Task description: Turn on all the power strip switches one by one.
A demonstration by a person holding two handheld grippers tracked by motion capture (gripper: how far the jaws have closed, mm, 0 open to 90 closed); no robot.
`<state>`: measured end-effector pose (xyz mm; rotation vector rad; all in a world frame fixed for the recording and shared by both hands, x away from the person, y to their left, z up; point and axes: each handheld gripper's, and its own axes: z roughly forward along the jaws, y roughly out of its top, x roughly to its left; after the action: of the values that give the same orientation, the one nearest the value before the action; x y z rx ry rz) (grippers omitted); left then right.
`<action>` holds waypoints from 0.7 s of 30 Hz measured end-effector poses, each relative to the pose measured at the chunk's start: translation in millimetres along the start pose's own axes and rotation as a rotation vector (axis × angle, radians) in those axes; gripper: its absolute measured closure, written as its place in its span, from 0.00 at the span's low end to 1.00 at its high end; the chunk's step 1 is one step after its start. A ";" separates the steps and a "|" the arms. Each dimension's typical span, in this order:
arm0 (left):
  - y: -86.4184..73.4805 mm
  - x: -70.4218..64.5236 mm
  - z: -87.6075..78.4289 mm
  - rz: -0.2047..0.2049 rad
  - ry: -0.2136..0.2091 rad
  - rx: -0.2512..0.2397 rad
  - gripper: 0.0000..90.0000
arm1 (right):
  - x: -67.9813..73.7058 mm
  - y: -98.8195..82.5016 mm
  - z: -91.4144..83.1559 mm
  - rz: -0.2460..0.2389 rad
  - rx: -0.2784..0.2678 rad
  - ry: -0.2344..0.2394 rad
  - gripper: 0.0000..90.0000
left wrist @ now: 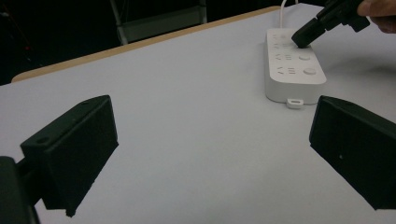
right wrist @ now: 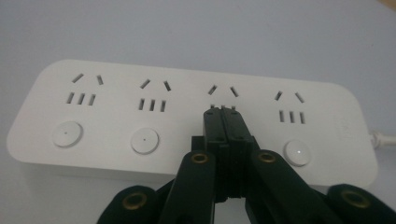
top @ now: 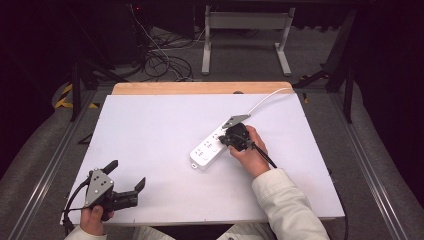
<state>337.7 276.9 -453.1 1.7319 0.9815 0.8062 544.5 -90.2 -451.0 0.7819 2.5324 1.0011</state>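
A white power strip (top: 207, 150) with several sockets and round buttons lies on the white table (top: 150, 125), right of centre. My right gripper (top: 223, 138) is shut with nothing in it, and its tips press down on the strip. In the right gripper view the closed jaws (right wrist: 224, 114) cover the third button's place, between the second button (right wrist: 144, 140) and the fourth button (right wrist: 297, 151). My left gripper (top: 127, 174) rests open near the table's front left corner, far from the strip. The left gripper view shows the power strip (left wrist: 292, 70) ahead with the right gripper (left wrist: 303, 37) on it.
The strip's white cable (top: 265, 100) runs to the table's far right edge. A wooden strip (top: 200, 88) borders the far side. Beyond it, loose cables (top: 160, 60) and a grey desk frame (top: 245, 30) stand on the floor.
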 end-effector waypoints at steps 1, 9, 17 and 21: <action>-0.1 0.1 0.2 -0.003 0.000 -0.001 0.02 | 0.1 1.5 -4.9 0.003 -0.039 0.005 1.00; 0.0 0.2 0.6 -0.002 0.005 0.002 0.02 | 8.9 11.4 -23.5 -0.016 -0.102 0.047 1.00; -0.1 0.6 0.9 -0.002 0.004 0.002 0.02 | 8.2 12.5 -26.0 -0.012 -0.109 0.058 1.00; -0.1 0.4 0.6 -0.006 0.003 0.001 0.02 | 11.7 15.2 -26.2 -0.018 -0.116 0.076 1.00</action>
<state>338.4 277.0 -453.3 1.7286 0.9888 0.8054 528.7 -88.1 -422.7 0.6990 2.5127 1.1810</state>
